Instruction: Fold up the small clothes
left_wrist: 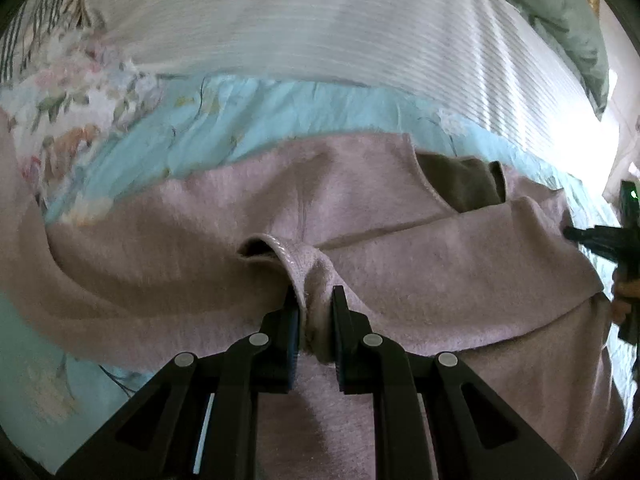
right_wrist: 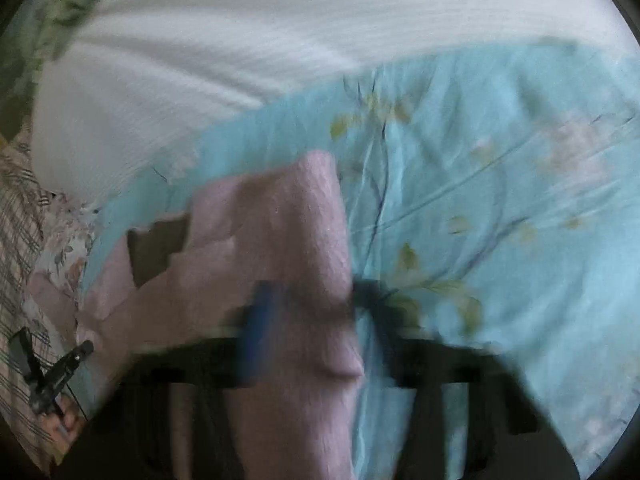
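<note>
Between left gripper [left_wrist: 312,300] fingers: pinched pink garment [left_wrist: 400,264] cuff.

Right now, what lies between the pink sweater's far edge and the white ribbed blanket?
Only a band of light-blue floral bedsheet separates the pink sweater from the white ribbed blanket, clearest in the left wrist view.
</note>
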